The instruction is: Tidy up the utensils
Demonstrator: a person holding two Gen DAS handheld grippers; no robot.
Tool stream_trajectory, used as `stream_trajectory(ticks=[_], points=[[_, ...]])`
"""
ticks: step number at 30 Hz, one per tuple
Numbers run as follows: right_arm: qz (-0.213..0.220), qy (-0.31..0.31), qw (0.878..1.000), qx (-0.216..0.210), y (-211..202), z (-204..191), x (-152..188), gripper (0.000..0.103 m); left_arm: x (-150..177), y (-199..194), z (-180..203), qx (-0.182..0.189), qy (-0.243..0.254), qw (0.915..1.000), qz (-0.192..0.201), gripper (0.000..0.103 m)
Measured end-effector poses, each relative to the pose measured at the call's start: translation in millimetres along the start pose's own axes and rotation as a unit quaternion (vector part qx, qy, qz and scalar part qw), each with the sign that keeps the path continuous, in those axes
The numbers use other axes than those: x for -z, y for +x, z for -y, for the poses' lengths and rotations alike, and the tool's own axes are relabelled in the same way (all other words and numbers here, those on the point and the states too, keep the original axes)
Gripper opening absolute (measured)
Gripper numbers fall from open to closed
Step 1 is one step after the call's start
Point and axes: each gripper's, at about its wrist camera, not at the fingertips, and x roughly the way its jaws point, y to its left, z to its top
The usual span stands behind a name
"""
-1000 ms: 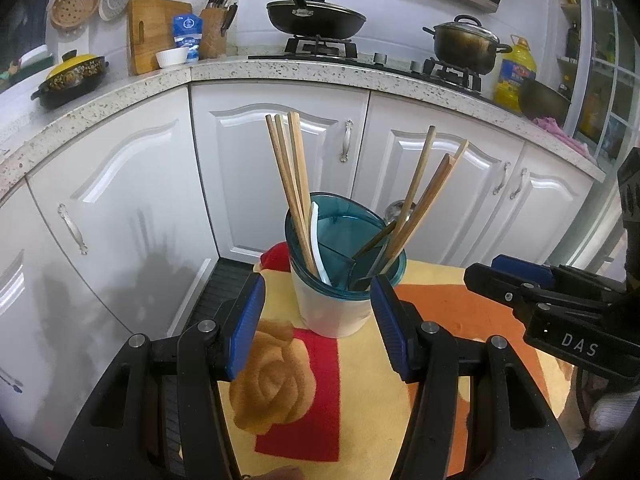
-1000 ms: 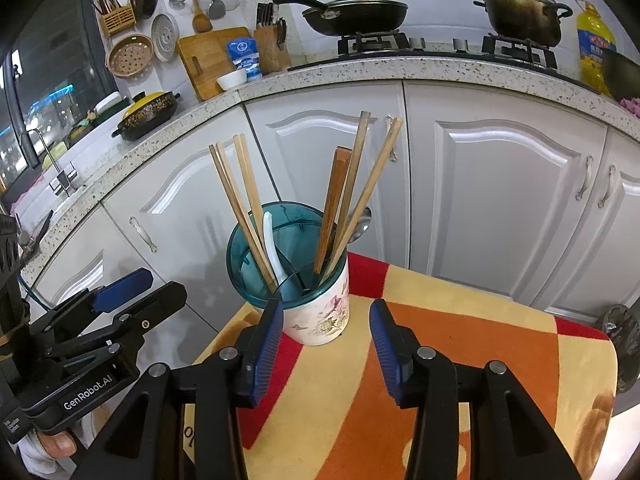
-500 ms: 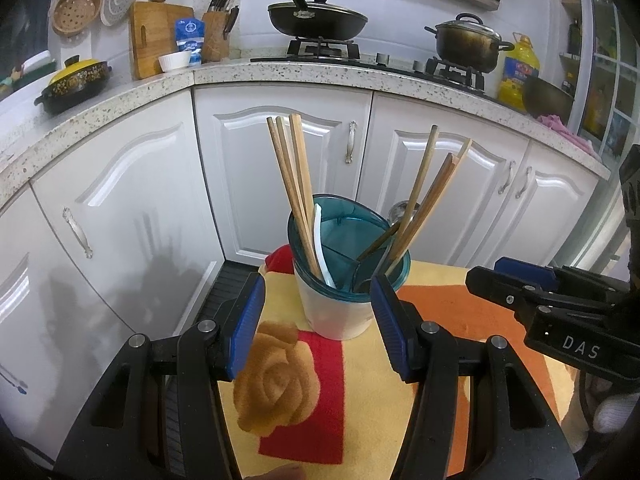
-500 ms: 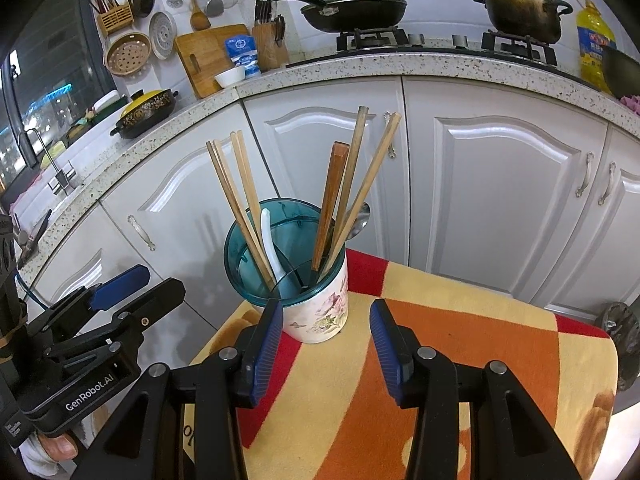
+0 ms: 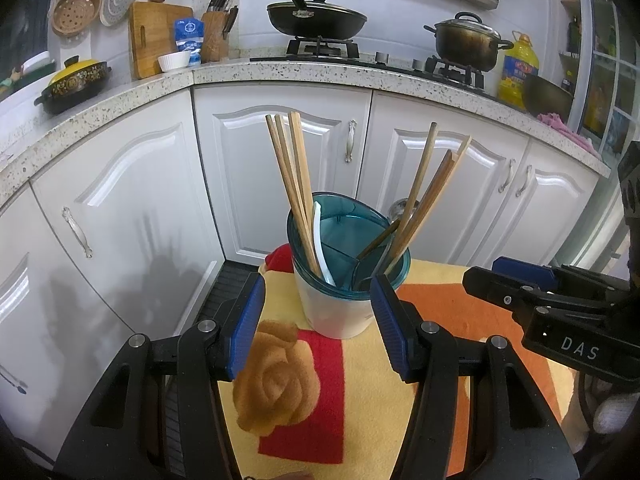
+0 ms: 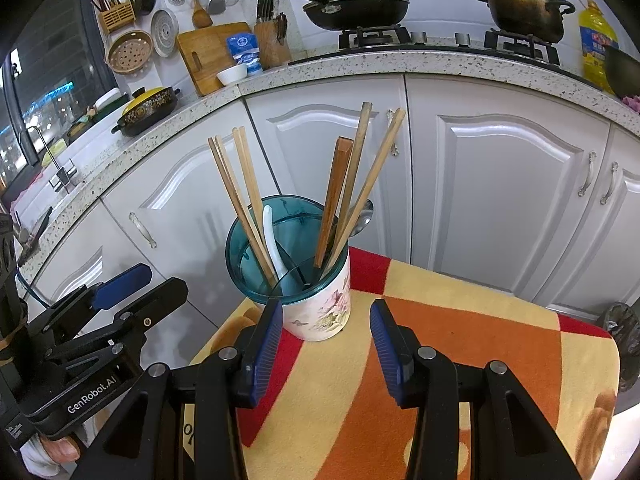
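Note:
A white utensil holder with a teal divided insert (image 5: pixel 340 304) (image 6: pixel 320 304) stands on a cloth-covered table. Light wooden chopsticks (image 5: pixel 290 184) (image 6: pixel 240 192) and a white spoon (image 5: pixel 320 240) (image 6: pixel 272 244) lean in its left compartment. Darker wooden chopsticks (image 5: pixel 424 200) (image 6: pixel 360 184) and a metal spoon (image 6: pixel 362 216) lean in the right one. My left gripper (image 5: pixel 318 328) is open and empty, just short of the holder. My right gripper (image 6: pixel 326 350) is open and empty, also just before the holder. Each gripper shows in the other's view: the right one (image 5: pixel 552 300) and the left one (image 6: pixel 116 308).
The table cloth (image 6: pixel 460 344) is yellow, orange and red with a rose pattern (image 5: pixel 276 384). White kitchen cabinets (image 5: pixel 280 152) curve behind the table. The stone counter (image 6: pixel 440 60) carries a frying pan, a pot and an oil bottle.
Both grippers have hardly moved; the views shifted very slightly. The holder and utensils stand as before.

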Motion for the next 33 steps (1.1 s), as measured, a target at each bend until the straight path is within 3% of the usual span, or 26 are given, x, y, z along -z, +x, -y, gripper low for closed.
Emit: stream_trajectory(ticks=[33], points=[[-0.005,-0.005,1.000,-0.001,3.2,-7.1,0.8,0.044,1.4,0.0,-1.2,0.000,-0.002,1.0000,0.000,0.054]])
